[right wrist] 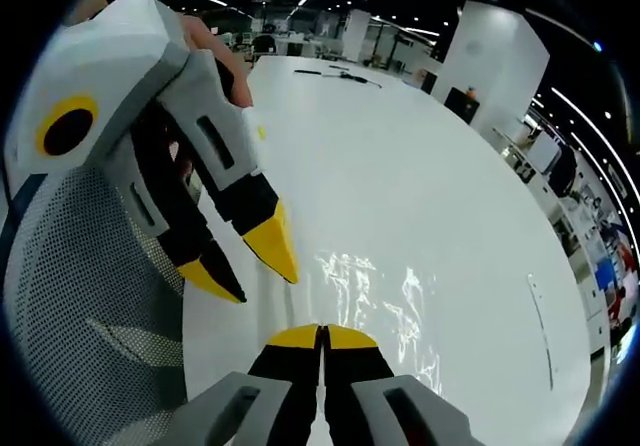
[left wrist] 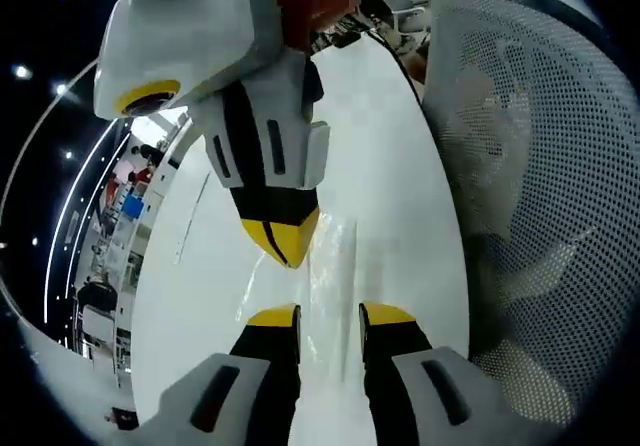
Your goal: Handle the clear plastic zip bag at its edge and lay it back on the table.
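Observation:
The clear plastic zip bag [left wrist: 335,266] lies flat on the white table [left wrist: 390,146], showing mostly as glints. In the right gripper view the bag [right wrist: 380,301] spreads just beyond my right gripper [right wrist: 322,338], whose jaws are shut at the bag's near edge; I cannot tell if they pinch the film. My left gripper [left wrist: 331,316] is open, its jaws standing either side of the bag's edge. The right gripper [left wrist: 287,246] reaches in from above, tips together beside the bag. The left gripper [right wrist: 255,271] comes in from the left, jaws apart.
A white mesh chair back [left wrist: 545,216] stands against the table's edge, also in the right gripper view [right wrist: 90,316]. Dark cables [right wrist: 340,74] lie at the table's far end. A hand [right wrist: 205,41] holds the left gripper. Office desks and shelves stand beyond.

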Action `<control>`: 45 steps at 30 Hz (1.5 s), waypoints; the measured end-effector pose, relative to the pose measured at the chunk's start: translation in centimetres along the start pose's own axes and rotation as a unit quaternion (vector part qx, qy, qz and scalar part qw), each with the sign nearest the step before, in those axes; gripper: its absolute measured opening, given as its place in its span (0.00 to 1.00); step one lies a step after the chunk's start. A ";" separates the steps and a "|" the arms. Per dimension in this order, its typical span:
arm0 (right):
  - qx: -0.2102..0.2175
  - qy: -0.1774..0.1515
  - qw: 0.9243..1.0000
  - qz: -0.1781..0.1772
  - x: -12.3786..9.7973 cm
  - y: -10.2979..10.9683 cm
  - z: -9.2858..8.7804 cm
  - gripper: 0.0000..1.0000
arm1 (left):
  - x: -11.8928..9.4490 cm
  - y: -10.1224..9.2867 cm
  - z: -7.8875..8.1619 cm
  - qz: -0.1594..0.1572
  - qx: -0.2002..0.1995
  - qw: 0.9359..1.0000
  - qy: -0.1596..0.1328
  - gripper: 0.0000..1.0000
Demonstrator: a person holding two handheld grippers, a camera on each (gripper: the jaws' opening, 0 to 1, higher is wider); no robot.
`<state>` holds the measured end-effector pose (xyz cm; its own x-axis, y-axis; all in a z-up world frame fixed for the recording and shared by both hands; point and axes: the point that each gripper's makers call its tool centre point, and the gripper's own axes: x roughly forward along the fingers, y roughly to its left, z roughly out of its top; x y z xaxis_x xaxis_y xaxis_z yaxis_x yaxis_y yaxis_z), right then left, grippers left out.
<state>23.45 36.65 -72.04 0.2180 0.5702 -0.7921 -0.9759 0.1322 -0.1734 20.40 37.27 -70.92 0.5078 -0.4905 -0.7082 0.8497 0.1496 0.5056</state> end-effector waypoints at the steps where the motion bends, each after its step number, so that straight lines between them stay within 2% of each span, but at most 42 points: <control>1: 0.001 0.000 1.000 0.001 0.0 0.0 0.0 0.00 | 0.2 0.1 0.0 -0.002 0.000 1.000 0.001 0.21; 11: 0.002 -0.005 1.000 0.000 -0.3 -0.1 0.2 0.00 | 1.3 0.4 0.0 -0.001 0.003 1.000 0.007 0.16; 17: 0.001 -0.003 1.000 0.000 -0.4 -0.1 0.0 0.00 | 1.6 0.6 -0.3 0.001 -0.005 1.000 0.015 0.00; 25: 0.006 -0.005 1.000 -0.009 -0.5 -0.5 0.0 0.00 | 1.6 1.1 -0.2 0.003 -0.009 1.000 0.015 0.00; 27: 0.004 -0.007 1.000 -0.016 -0.5 -0.9 0.1 0.00 | 1.4 0.8 -0.1 -0.008 -0.023 1.000 0.019 0.00; 32: 0.010 -0.010 1.000 -0.028 -0.6 -1.5 0.3 0.00 | 1.5 1.0 0.1 -0.008 -0.009 1.000 0.019 0.00; 45: 0.024 -0.032 0.996 -0.082 -1.8 -4.8 1.8 0.00 | 1.4 2.1 0.8 -0.002 -0.007 1.000 0.016 0.00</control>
<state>27.73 36.45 -68.73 0.3767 0.5874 -0.7163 -0.9258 0.2662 -0.2686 22.74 36.18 -70.42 0.5078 -0.4634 -0.7262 0.8539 0.1592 0.4955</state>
